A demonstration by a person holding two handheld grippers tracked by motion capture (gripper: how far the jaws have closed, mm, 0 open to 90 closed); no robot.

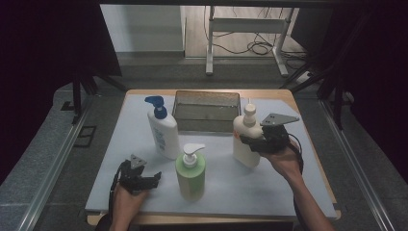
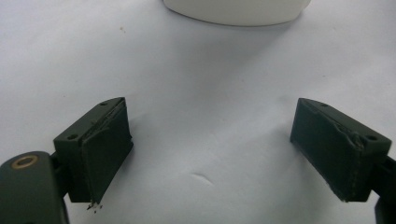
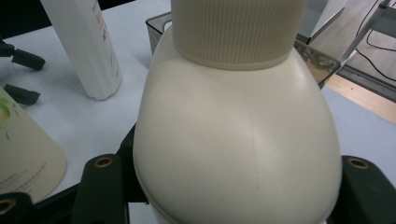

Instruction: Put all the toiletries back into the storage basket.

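Note:
A cream bottle with a ribbed cap stands at the right of the white mat, and my right gripper is shut on its upper body from the right. In the right gripper view the cream bottle sits between the two jaws, pressed on both sides. My left gripper rests low over the mat near the front left. Its jaws are open and wide apart, with only bare mat between them. The base of a white bottle lies just ahead of it.
A white bottle with a blue pump stands left of centre, and a green pump bottle stands in front of it. A shallow metal tray sits at the back of the mat. The table's wooden edge runs along the right.

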